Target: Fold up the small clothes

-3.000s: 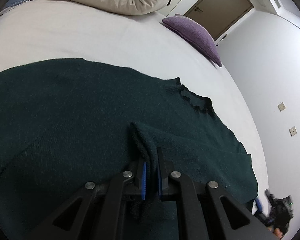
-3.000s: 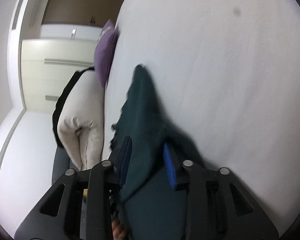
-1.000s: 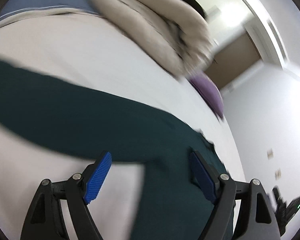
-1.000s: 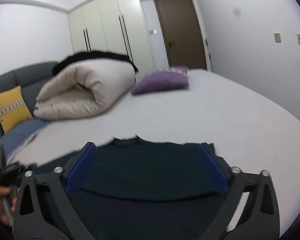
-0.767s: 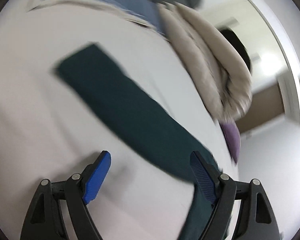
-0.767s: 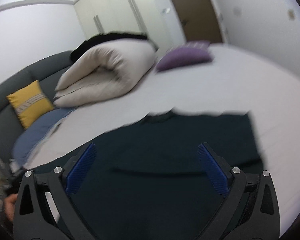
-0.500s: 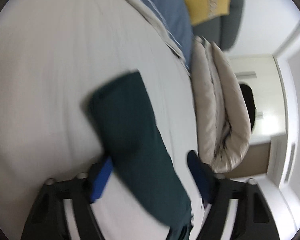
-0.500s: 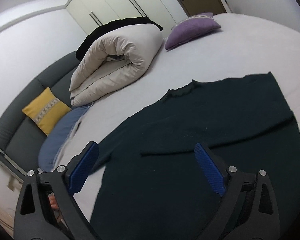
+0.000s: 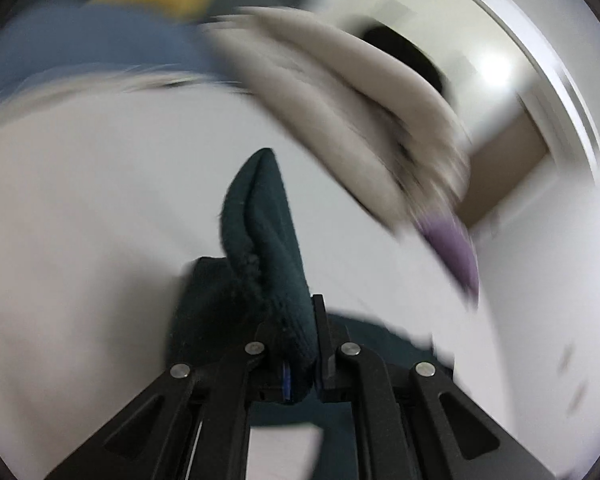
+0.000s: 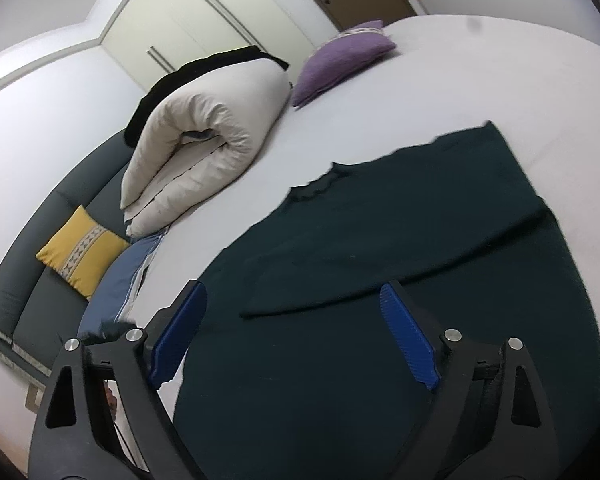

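Note:
A dark green knit sweater point(image 10: 400, 280) lies flat on the white bed point(image 10: 460, 80), one sleeve folded across its body. My left gripper point(image 9: 297, 344) is shut on the end of the other sleeve point(image 9: 263, 232), which sticks up and forward between the fingers, lifted off the bed. My right gripper point(image 10: 295, 336) is open and empty, hovering above the sweater's lower body.
A rolled beige duvet point(image 10: 203, 140) and a purple pillow point(image 10: 340, 60) lie at the far side of the bed. A yellow cushion point(image 10: 79, 248) and blue cloth point(image 10: 127, 272) sit at the left by a grey sofa. The left wrist view is blurred by motion.
My left gripper swung over to the outstretched sleeve, closed on its end and lifted it. My right gripper rose and stayed open above the sweater.

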The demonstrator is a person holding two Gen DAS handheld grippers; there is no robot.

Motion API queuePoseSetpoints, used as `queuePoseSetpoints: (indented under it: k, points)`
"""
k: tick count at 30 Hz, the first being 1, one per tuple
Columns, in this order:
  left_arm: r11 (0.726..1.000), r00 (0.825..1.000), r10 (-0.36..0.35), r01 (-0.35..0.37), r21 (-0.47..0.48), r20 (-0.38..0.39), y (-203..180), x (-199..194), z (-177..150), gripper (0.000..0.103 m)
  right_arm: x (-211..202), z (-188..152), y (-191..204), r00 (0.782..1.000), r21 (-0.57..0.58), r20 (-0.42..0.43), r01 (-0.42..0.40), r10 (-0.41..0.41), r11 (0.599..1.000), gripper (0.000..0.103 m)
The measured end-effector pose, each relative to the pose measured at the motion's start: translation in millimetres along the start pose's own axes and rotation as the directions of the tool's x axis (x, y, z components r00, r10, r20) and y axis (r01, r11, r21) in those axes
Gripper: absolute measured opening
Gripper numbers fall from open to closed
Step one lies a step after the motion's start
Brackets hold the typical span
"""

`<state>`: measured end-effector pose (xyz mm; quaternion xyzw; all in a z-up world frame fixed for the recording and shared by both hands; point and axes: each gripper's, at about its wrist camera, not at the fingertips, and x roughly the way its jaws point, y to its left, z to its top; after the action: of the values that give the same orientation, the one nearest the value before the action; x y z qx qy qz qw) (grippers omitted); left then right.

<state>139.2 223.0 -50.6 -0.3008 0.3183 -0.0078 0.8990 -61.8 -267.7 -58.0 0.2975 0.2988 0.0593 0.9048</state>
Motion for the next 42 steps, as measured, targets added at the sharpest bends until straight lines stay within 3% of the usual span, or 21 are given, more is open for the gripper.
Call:
queuePoseSetpoints:
  k: [1,3,5,6,8,9,10,11,12,16,21,24,26,28,33,35,38,39,42]
  points:
    - [0.993,1.000,-0.001,0.004,0.120,-0.018,-39,9,-11,0.008,-2,0,-5,1.000,0.007,0.006,0.004,-0.004,1.000,0.088]
    - [0.945,0.999,0.000,0.014,0.328,-0.041,-109,21,-47,0.009,-7,1,-16,1.000,0.025,0.019,0.013,-0.013,1.000,0.088]
    - [0.861,0.997,0.005,0.033,0.508,-0.073,-169,39,-93,0.011,-13,1,-28,0.999,0.046,0.030,0.023,-0.025,0.999,0.088]
    - [0.797,0.995,0.019,0.045,0.602,-0.100,-200,53,-127,0.012,-15,1,-34,0.999,0.057,0.035,0.029,-0.031,0.998,0.088]
    - [0.735,0.989,0.057,0.052,0.677,-0.139,-224,75,-162,0.021,-21,2,-48,0.998,0.082,0.040,0.037,-0.040,0.996,0.088]
    - [0.713,0.983,0.091,0.050,0.700,-0.162,-232,87,-179,0.026,-22,2,-56,0.998,0.095,0.032,0.045,-0.048,0.994,0.088]
    - [0.708,0.975,0.123,0.045,0.705,-0.185,-235,98,-191,0.038,-21,3,-63,0.998,0.103,0.017,0.056,-0.058,0.993,0.088]
    - [0.718,0.968,0.143,0.041,0.694,-0.205,-234,106,-198,0.051,-20,3,-67,0.998,0.108,0.003,0.065,-0.065,0.992,0.088]
    - [0.738,0.965,0.151,0.036,0.674,-0.216,-230,107,-199,0.056,-18,3,-73,0.997,0.113,-0.013,0.073,-0.072,0.991,0.088]
    - [0.788,0.976,0.102,0.040,0.614,-0.194,-214,77,-189,0.091,4,3,-81,0.995,0.131,-0.079,0.069,-0.059,0.989,0.089]
    - [0.838,0.980,0.033,0.079,0.540,-0.195,-177,42,-173,0.092,57,13,-64,0.985,0.159,-0.157,-0.046,0.071,0.986,0.089]
    - [0.878,0.977,0.000,0.103,0.468,-0.213,-151,33,-164,0.092,97,18,-42,0.963,0.157,-0.235,-0.099,0.134,0.983,0.089]
    - [0.901,0.976,-0.015,0.107,0.419,-0.218,-133,28,-159,0.092,124,18,-31,0.946,0.154,-0.295,-0.091,0.133,0.984,0.086]
    - [0.916,0.977,-0.021,0.104,0.388,-0.211,-119,22,-154,0.091,147,16,-24,0.934,0.136,-0.348,-0.034,0.080,0.990,0.081]
    - [0.956,0.981,-0.032,0.087,0.280,-0.193,-80,17,-133,0.085,175,8,-15,0.917,0.073,-0.398,0.018,0.013,0.997,0.059]
    - [0.963,0.982,-0.031,0.080,0.258,-0.187,-70,14,-127,0.081,178,5,-10,0.912,0.044,-0.409,0.020,0.000,0.999,0.035]
    - [0.974,0.985,-0.032,0.069,0.216,-0.171,-56,10,-118,0.080,174,4,6,0.915,-0.063,-0.396,0.060,-0.080,0.996,0.012]
    - [0.978,0.986,-0.033,0.066,0.197,-0.166,-52,9,-114,0.080,171,6,12,0.919,-0.093,-0.385,0.059,-0.090,0.994,0.007]
    - [0.986,0.989,-0.033,0.056,0.160,-0.143,-40,7,-102,0.080,155,15,31,0.938,-0.164,-0.335,0.036,-0.090,0.986,0.006]
